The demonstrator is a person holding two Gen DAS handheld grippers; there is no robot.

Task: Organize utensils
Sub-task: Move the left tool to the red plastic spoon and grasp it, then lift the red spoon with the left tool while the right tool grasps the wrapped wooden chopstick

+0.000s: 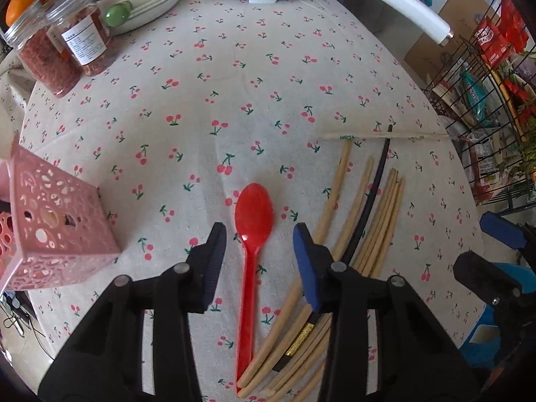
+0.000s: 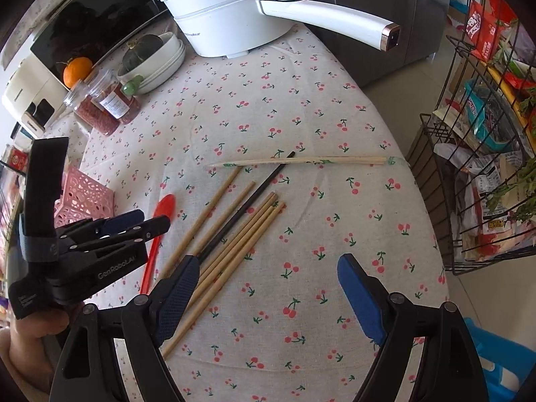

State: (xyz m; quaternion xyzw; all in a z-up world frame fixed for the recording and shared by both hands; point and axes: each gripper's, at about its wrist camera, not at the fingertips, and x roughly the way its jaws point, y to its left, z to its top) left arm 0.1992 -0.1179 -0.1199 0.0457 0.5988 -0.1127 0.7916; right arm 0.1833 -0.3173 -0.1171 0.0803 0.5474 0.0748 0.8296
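A red plastic spoon [image 1: 252, 244] lies on the cherry-print tablecloth [image 1: 217, 100], bowl pointing away. My left gripper [image 1: 259, 234] is open, its fingers on either side of the spoon's neck, just above it. Several bamboo chopsticks [image 1: 378, 231] and one black chopstick [image 1: 372, 197] lie to the right; they also show in the right wrist view [image 2: 234, 234]. A wrapped chopstick pair [image 2: 301, 161] lies crosswise beyond them. A pink perforated holder [image 1: 57, 224] stands at the left. My right gripper [image 2: 268, 288] is open and empty above the cloth, right of the chopsticks. The left gripper [image 2: 134, 224] also shows there, over the spoon [image 2: 160, 221].
A white electric pot [image 2: 227, 20] with a long handle stands at the back. Two jars [image 1: 60, 47], stacked white bowls with a squash [image 1: 144, 0] and an orange [image 2: 77, 70] sit at the back left. A wire rack of packets [image 2: 485, 127] stands off the table's right edge.
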